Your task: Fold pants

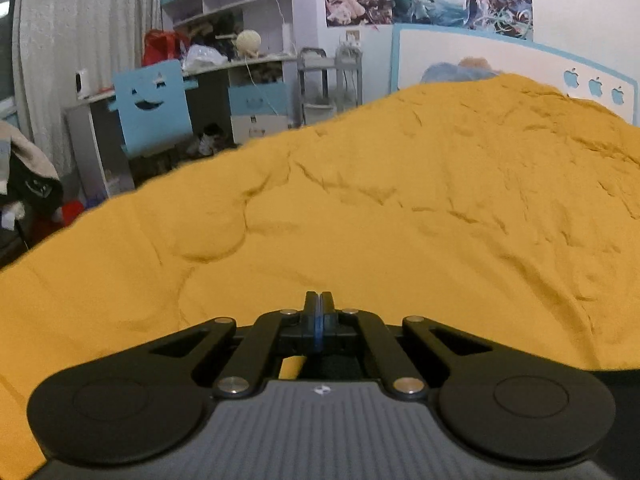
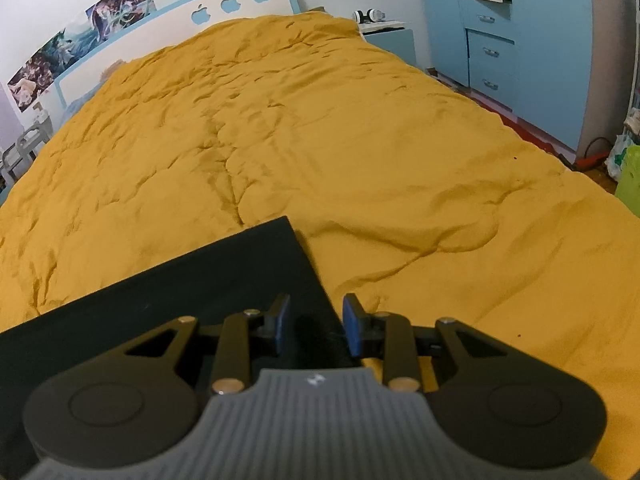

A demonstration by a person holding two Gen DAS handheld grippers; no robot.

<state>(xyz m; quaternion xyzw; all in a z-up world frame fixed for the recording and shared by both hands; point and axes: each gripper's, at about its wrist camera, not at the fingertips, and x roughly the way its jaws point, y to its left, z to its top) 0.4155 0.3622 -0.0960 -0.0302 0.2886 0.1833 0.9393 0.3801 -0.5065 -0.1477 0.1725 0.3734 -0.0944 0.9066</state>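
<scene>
The black pants (image 2: 208,276) lie flat on the yellow bedspread (image 2: 320,128) as a neat dark rectangle with a straight far edge and a sharp far-right corner. My right gripper (image 2: 316,320) is open, its blue-padded fingers straddling the right edge of the pants, low over the cloth. My left gripper (image 1: 319,308) is shut with its blue pads pressed together and nothing visible between them, low over the bedspread (image 1: 400,208). The pants do not show in the left wrist view.
A white and blue headboard (image 2: 224,4) stands at the far end of the bed. A blue wardrobe (image 2: 532,40) and a nightstand (image 2: 390,36) stand to the right. A desk with shelves (image 1: 240,60) and a blue chair (image 1: 154,106) stand to the left.
</scene>
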